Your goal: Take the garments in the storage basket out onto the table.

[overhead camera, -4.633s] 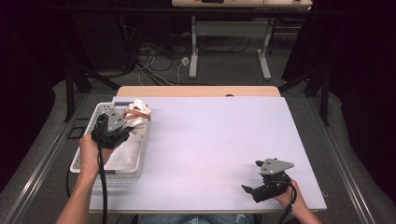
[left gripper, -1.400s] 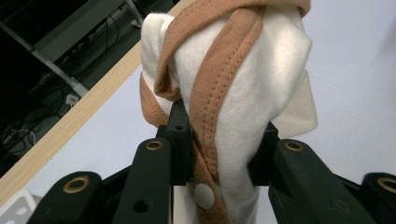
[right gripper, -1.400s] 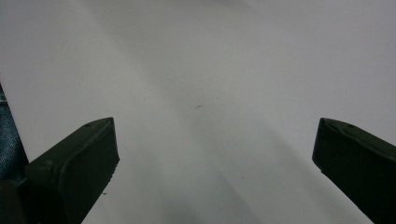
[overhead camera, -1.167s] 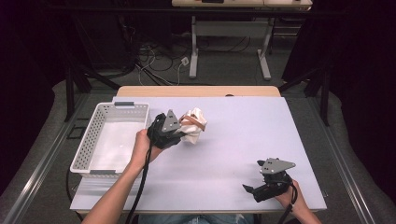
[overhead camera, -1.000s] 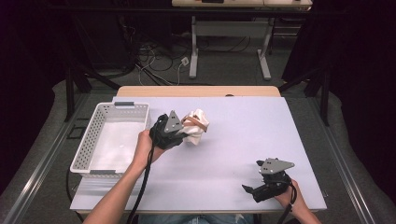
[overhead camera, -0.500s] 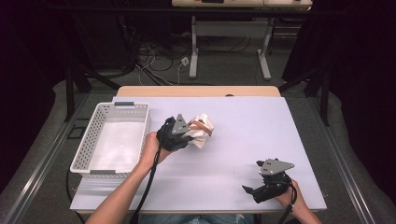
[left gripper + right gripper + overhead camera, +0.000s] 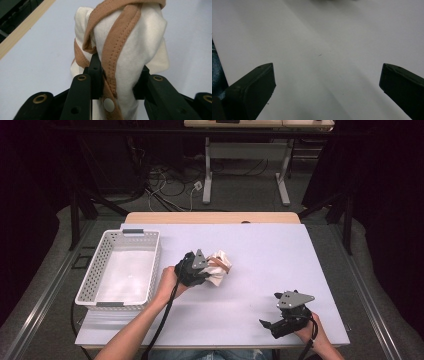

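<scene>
**Left tongs carry a bundled garment over the middle of the bench**

In the high view the left tongs (image 7: 207, 270) are above the white bench (image 7: 260, 245), a little left of its centre, and they pinch a crumpled cream garment (image 7: 219, 267) with light brown trim. The garment sits at the front of the tongs, on the side away from the person's left hand (image 7: 170, 281), and it looks close to the bench surface; I cannot tell if it already touches it.

The left gripper view shows the grip more clearly. The two black jaws come up from the bottom and press on the cloth (image 7: 130, 57) from both sides, so the fabric is squeezed narrow between them and opens wider above. A brown sewn band (image 7: 120, 50) runs down over the cream fabric and passes between the jaws, and a small white snap button (image 7: 109, 104) sits on this band just below the pinching place (it is very near to the left jaw).

The white perforated basket (image 7: 90, 280) stands at the left part of the bench, well apart from the garment.

The right tongs (image 7: 267, 325) rest low near the front right corner of the bench, held by the right hand (image 7: 307, 332). In the right gripper view their jaws are spread wide, with bare bench surface between them.
</scene>
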Available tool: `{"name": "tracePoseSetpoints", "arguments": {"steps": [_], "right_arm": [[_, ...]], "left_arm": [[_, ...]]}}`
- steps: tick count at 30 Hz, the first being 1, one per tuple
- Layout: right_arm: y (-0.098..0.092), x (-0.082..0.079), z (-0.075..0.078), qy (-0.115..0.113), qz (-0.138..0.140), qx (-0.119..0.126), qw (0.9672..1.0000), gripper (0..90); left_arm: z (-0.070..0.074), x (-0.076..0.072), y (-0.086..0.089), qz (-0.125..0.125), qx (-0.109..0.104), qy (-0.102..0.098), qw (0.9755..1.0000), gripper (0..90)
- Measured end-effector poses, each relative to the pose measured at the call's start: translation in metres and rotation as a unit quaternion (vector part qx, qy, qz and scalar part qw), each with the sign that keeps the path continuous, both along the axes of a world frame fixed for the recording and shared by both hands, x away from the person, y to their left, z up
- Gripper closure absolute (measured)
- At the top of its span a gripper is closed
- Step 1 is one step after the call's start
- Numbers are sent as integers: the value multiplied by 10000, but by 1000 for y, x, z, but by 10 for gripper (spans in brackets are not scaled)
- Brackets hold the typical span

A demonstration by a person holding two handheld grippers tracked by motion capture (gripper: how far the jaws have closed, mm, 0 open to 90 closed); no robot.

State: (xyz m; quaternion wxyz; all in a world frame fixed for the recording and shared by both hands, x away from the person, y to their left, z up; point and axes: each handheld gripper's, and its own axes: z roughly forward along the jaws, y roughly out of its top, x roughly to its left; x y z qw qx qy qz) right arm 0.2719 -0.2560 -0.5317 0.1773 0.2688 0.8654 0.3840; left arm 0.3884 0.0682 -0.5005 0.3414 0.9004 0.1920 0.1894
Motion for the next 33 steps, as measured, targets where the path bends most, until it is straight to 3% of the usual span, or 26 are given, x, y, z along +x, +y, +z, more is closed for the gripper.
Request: {"name": "tracePoseSetpoints", "arguments": {"steps": [21, 33], "right_arm": [[1, 0, -1, -20, 49, -69, 10000, 1], [1, 0, -1, -18, 46, -87, 10000, 1]], "left_arm": [[-34, 14, -14, 82, 229, 418, 9988, 654], [-48, 21, -16, 147, 20, 587, 9982, 642]]}}
